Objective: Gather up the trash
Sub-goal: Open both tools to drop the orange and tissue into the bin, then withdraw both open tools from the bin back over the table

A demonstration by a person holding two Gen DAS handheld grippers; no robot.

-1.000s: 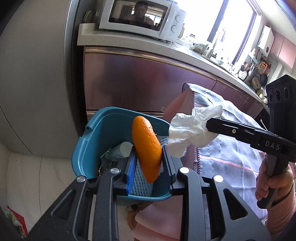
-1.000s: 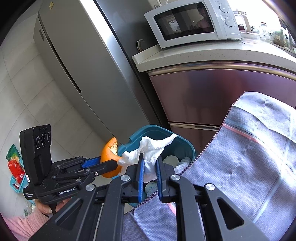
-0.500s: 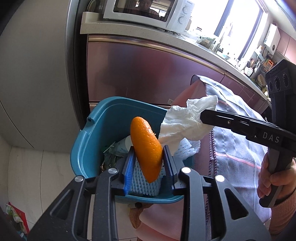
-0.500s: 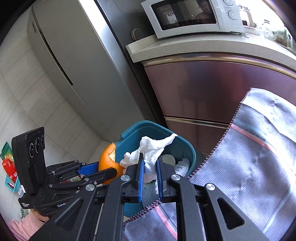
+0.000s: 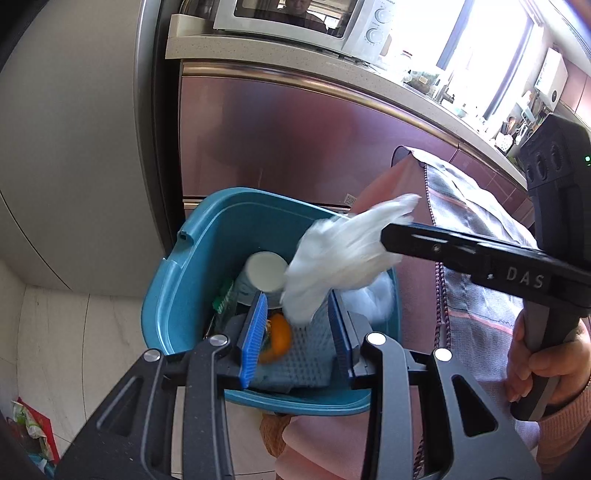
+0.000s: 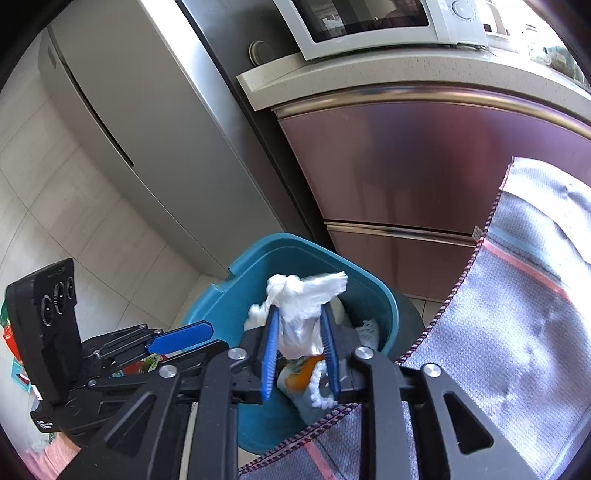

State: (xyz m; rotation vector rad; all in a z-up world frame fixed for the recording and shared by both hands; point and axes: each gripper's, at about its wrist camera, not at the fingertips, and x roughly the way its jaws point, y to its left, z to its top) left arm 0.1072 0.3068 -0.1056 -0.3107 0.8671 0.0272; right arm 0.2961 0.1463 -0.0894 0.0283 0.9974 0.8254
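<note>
the left gripper's [image 5: 297,325] blue-padded fingers [image 5: 253,332] stand wide apart with nothing between them, held over the near rim of the teal bin [image 5: 173,295]. the right gripper's [image 6: 300,350] fingers [image 6: 269,350] are spread too, with the crumpled white tissue [image 6: 299,299] between them; whether the pads touch it or it hangs loose cannot be told, and its edges are blurred. the tissue sits above the open bin. down inside the bin lies an orange peel [image 5: 279,334], beside a white foam fruit net [image 5: 306,354], a white paper cup [image 5: 264,273] lying on its side, and a green wrapper [image 5: 225,299] against the left wall. in the left wrist view the right gripper comes in from the right side, level, its tip over the bin's far right corner, and the person's right hand [image 5: 543,362] wraps its handle low at the right edge. in the right wrist view the left gripper shows at lower left, fingers pointing toward the bin. the bin stands on a pale tiled floor [image 5: 48,332], in front of a glossy mauve cabinet [image 5: 295,147] under a speckled countertop [image 6: 351,74] that carries a white microwave [image 6: 369,26]. a tall grey fridge [image 6: 147,129] stands left of the cabinet. a grey cloth with pink stripes [image 6: 517,314] drapes just right of the bin.
</note>
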